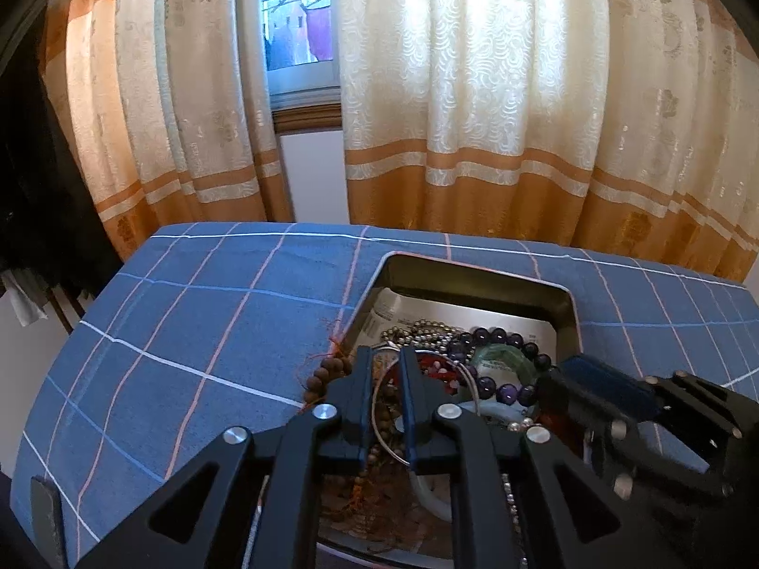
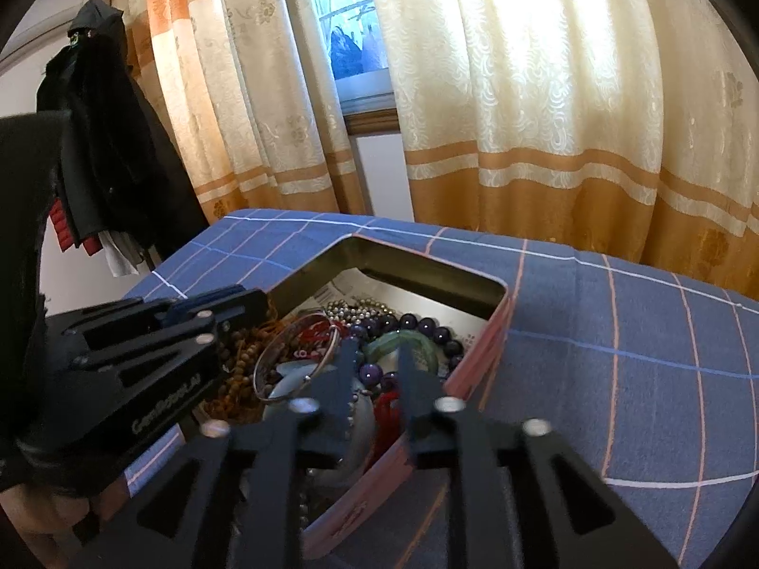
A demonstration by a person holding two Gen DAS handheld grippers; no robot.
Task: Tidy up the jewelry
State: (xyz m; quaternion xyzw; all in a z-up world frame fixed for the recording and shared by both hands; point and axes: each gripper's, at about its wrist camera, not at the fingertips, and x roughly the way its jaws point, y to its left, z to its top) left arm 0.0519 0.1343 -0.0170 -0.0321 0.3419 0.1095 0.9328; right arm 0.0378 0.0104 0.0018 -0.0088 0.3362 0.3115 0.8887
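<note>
Cream-and-orange curtains (image 1: pixel 474 95) are hanging behind a blue checked bench (image 1: pixel 189 322). Both tongs, left (image 1: pixel 385 355) and right (image 2: pixel 377 346), are being angled down, narrowly parted, over the jewelry tin (image 2: pixel 427 389); its near end is being hidden.

Black hand-held gripper (image 1: pixel 385 370) (blue pads, silver screws), white lettering.
</note>
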